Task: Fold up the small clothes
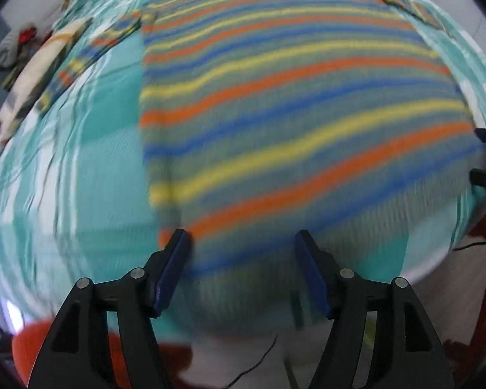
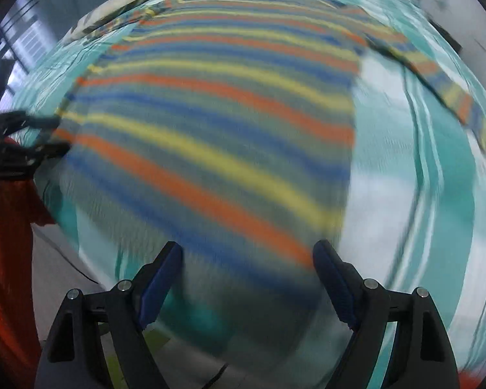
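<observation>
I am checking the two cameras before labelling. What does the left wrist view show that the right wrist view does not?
Only the left wrist view shows the grey and red bundle at the far left edge, and the open left gripper close up, nothing between its fingers.

Only the right wrist view shows the window at upper left, and the open right gripper close up, also empty.

Both show the striped sweater spread flat with sleeves out on the teal checked sheet, the cream patterned cloth beside one sleeve, and heavy blur.
</observation>
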Demonstrator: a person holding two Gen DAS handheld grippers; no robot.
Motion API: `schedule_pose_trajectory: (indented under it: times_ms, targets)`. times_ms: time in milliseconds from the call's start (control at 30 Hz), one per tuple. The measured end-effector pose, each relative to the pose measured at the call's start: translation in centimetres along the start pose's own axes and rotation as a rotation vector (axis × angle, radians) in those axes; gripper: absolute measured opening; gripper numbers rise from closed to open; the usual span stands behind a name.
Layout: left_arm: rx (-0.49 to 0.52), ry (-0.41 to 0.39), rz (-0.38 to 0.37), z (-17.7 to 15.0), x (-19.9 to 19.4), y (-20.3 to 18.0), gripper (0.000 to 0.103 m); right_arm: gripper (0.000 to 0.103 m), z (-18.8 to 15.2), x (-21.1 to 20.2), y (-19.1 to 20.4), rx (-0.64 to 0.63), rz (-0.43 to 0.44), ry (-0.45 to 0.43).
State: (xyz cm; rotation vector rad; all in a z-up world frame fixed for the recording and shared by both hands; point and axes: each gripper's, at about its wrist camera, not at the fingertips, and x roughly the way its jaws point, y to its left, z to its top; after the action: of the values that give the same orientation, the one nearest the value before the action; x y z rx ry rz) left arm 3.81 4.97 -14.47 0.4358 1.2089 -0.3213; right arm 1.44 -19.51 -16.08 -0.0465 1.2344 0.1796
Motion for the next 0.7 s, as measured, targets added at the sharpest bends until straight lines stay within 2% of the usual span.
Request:
schedule_pose_trajectory:
  times_ms: [33,100,167,200,233,367,467,500,600,633,700]
  targets:
    - [-0.019,-0.002,0.009,-0.1,-0.6,0.1,0.07,0.083,-0.8,-0.1,0.2,-0.006,-0.01,0.013]
    - [-0.088,-0.047,-0.03,0.2,-2.2,0.5,0.07,0.081,-1.2,-0.7,0.7,-0.017,-0.043,0.009]
    - [-0.168,-0.111,-0.063,1.0,-4.0,1.0,0.079,0.081,-0.9,-2.3,0.8,0.013,-0.03,-0.047]
    - [-0.193,-0.145,-0.06,1.5,-4.5,0.9,0.086,0.081,-0.5,-3.3,0.7,0.034,-0.015,-0.094]
    - [-0.208,-0.174,-0.052,2.0,-5.0,0.7,0.089,0.081,-0.1,-4.2,0.5,0.05,-0.011,-0.138]
    - [-0.234,-0.235,-0.012,5.4,-4.7,-0.2,0.089,0.081,2.7,-4.9,0.3,0.068,-0.049,-0.256]
    - [-0.282,-0.226,-0.03,7.1,-2.2,0.2,0.094,0.082,4.1,-4.0,-0.6,0.108,-0.083,-0.31]
    - [-0.287,-0.218,-0.023,6.6,-1.8,0.0,0.094,0.083,4.7,-3.3,-0.7,0.119,-0.099,-0.313]
    - [-0.287,-0.154,-0.018,5.9,1.8,-0.8,0.095,0.085,4.3,-0.7,-1.2,0.162,-0.104,-0.266]
    - [-0.298,-0.156,-0.021,5.4,2.5,-0.9,0.101,0.089,4.2,0.2,-1.5,0.17,-0.106,-0.238]
    - [-0.319,-0.203,-0.016,4.6,2.6,-0.8,0.103,0.093,3.2,0.7,-1.3,0.16,-0.111,-0.265]
